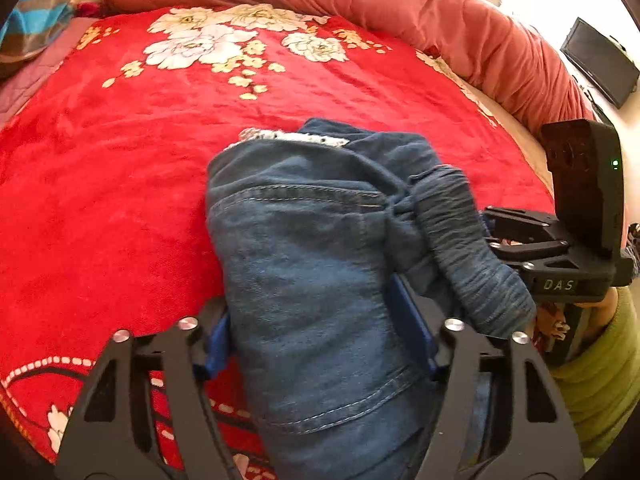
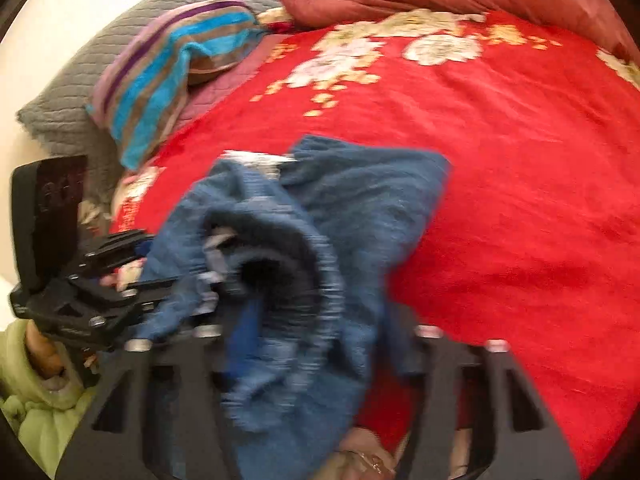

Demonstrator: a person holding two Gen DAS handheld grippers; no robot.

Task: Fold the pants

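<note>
We are holding the blue jeans [image 1: 320, 248], bunched, over the near edge of the red floral blanket [image 1: 120, 184]. The left gripper [image 1: 320, 344] is standing spread, denim lying between its fingers. The right gripper [image 2: 312, 360] is blurred and cloth-covered; whether it is pinching cannot be told.

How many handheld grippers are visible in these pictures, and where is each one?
2. The left gripper is at the near end of the blue jeans, fingers either side of the fabric. The right gripper is at the jeans' bunched waistband, on the right.
</note>
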